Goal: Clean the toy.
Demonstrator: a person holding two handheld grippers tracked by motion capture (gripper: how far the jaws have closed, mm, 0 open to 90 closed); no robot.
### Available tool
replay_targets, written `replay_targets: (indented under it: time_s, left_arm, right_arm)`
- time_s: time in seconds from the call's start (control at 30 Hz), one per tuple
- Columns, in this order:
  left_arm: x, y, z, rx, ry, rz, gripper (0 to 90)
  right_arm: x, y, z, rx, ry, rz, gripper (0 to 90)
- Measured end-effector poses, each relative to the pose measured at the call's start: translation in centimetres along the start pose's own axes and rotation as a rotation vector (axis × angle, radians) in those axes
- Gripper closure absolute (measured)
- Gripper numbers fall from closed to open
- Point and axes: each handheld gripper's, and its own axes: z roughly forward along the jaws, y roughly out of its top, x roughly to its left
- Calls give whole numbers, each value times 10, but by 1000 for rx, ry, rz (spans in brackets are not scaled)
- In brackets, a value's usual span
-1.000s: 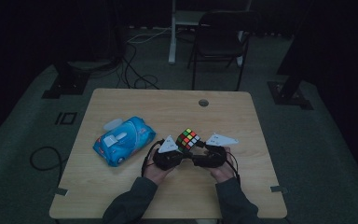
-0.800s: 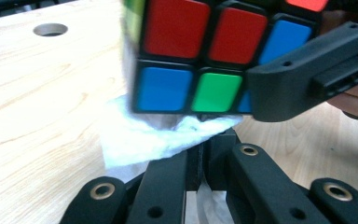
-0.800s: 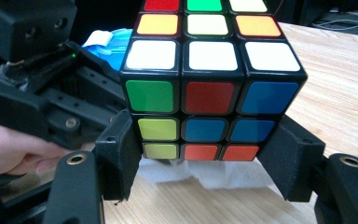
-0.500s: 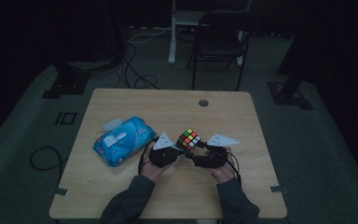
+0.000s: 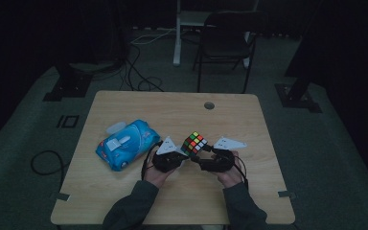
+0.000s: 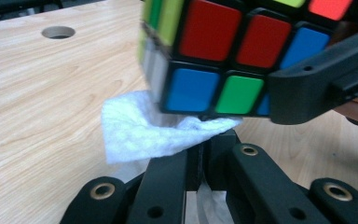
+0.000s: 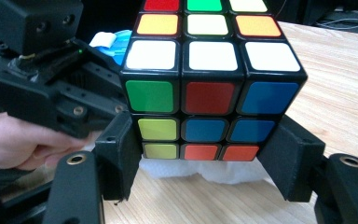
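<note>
While the cube [image 7: 212, 93] is clamped by the right hand-held gripper [image 7: 205, 161], a white wipe [image 6: 154, 130] is pressed beneath.
The wipe is pinched in the left hand-held gripper [image 6: 205, 151] (jaws closed), above the counter [image 5: 139, 103].

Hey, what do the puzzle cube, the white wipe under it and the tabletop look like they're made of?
Puzzle cube: hard glossy plastic, judging by the black frame, the smooth colored tiles and the faint sheen.
White wipe: thin tissue or nonwoven cloth; it looks crumpled, soft-edged and faintly dimpled.
Tabletop: light wood-grain surface with a matte finish, probably laminate rather than solid wood, though the look leaves that open.
</note>
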Motion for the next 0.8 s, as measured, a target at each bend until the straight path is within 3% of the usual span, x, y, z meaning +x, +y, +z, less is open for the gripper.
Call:
replay_targets:
  time_s: [0.47, 0.8]
  left_arm:
    - [9, -4, -11, -10, 37, -31, 881]
    - [12, -1, -25, -34, 52, -30, 881]
  right_arm:
    - [0, -3, -1, 12, -17, -16, 350]
    - [-3, -10, 0, 52, -62, -32, 350]
